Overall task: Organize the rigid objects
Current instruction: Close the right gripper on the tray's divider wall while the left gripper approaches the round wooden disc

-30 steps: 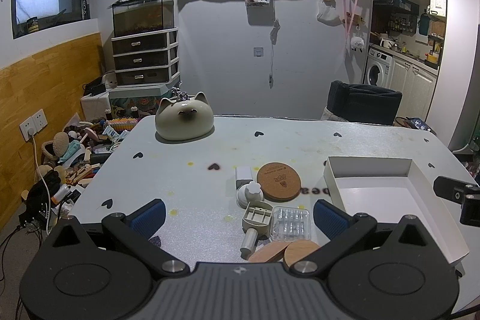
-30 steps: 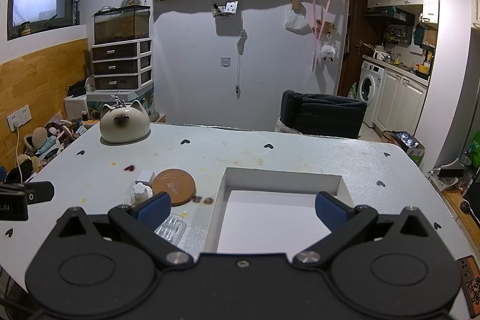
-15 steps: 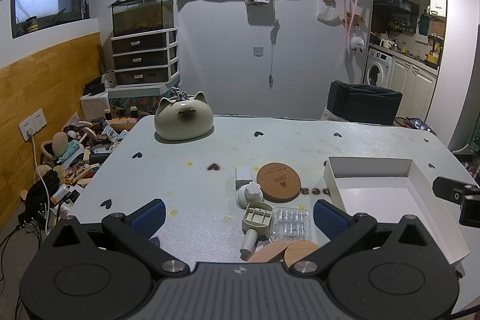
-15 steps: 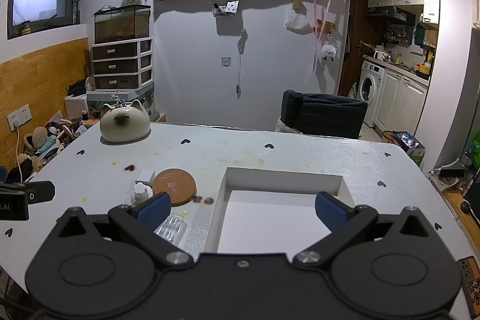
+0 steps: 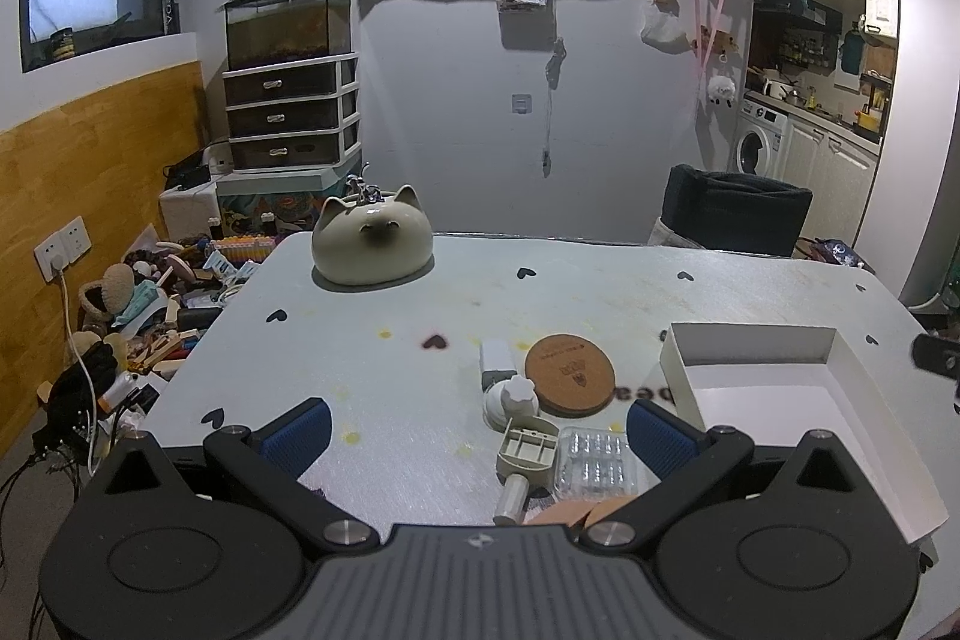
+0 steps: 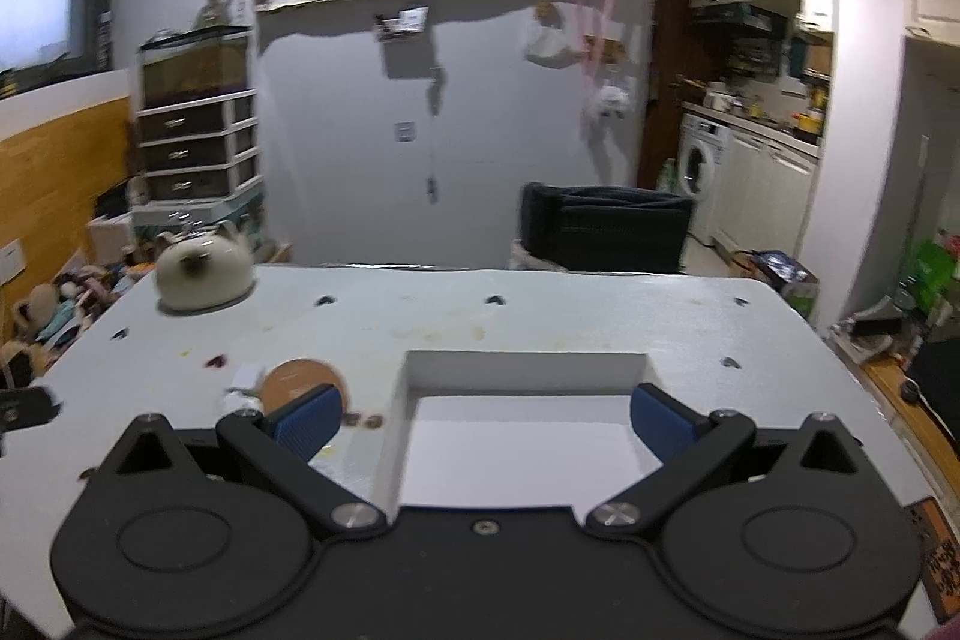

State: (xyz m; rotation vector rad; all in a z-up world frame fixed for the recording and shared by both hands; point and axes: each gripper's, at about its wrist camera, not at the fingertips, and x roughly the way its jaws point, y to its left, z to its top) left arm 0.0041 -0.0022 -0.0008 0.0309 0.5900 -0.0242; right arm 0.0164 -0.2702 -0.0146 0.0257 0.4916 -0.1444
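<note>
The left tongs (image 5: 477,439) are held wide and empty above the near edge of the tabletop (image 5: 372,340). The cluster lies just ahead, right of centre: beige handled piece (image 5: 523,460), its long axis pointing toward the tongs, clear blister tray (image 5: 595,465), cork coaster (image 5: 569,373). Further right, the white box (image 6: 528,445) is seen empty; the right tongs (image 6: 483,418), also wide, hover before it.

Table (image 5: 384,358) print "dea" legible; cork coaster (image 5: 569,373) print unreadable.
</note>
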